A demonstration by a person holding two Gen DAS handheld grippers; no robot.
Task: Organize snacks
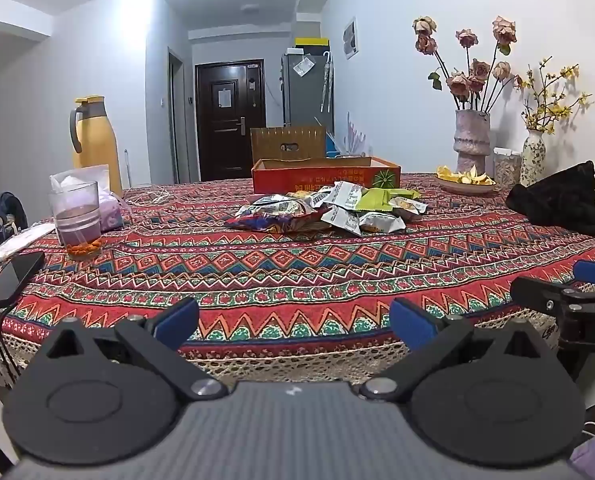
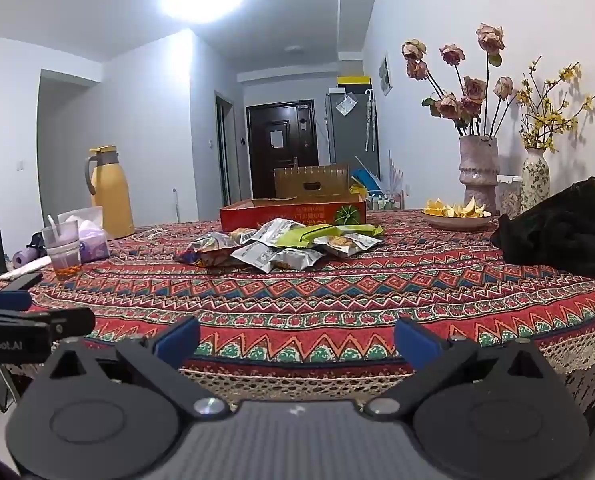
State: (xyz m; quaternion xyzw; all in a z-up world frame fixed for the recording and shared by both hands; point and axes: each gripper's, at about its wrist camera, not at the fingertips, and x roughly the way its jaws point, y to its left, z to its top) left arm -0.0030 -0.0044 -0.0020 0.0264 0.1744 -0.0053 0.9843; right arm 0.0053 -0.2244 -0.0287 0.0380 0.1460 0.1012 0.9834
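Observation:
A heap of snack packets (image 1: 329, 210) (image 2: 281, 246) lies mid-table on the patterned cloth, silver, green and purple wrappers mixed. Just behind it stands a shallow red cardboard box (image 1: 325, 174) (image 2: 293, 210), open on top. My left gripper (image 1: 295, 320) hovers at the table's near edge, open, nothing between its blue pads. My right gripper (image 2: 297, 340) is also at the near edge, open and empty. Each gripper shows at the side of the other's view: the right one (image 1: 577, 292), the left one (image 2: 25, 320).
A glass with dark drink (image 1: 77, 220), a tissue pack (image 1: 105, 200), a yellow jug (image 1: 95, 140) and a phone (image 1: 11, 280) sit on the left. A black bag (image 1: 561, 200), a fruit bowl (image 1: 465, 182) and two flower vases (image 1: 471, 140) stand on the right.

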